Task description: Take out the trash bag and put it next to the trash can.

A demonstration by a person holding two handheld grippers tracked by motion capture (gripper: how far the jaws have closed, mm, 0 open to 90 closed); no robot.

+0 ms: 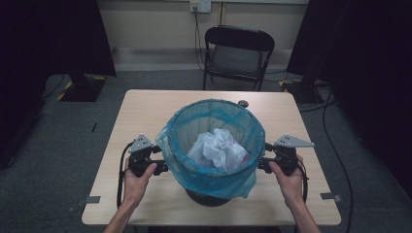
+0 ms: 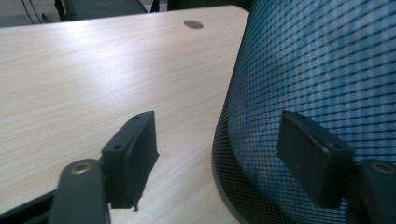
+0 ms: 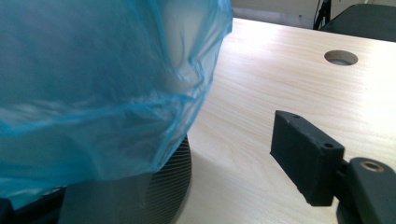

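Mesh bin [image 1: 210, 194] with blue liner [image 1: 214, 141] sits mid-table [image 1: 145, 111], crumpled white paper [image 1: 217, 148] inside. I hold my left gripper [image 1: 160, 167] just beside its left wall, jaws wide, gripping nothing. My right gripper [image 1: 262, 164] sits against the liner's right side; I can't tell its gap.

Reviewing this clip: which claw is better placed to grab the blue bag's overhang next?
Right, as a judgement. The right claw sits open with the blue bag draped in front of its camera. The left claw, also open, faces the bin wall's bare mesh beneath the overhang.
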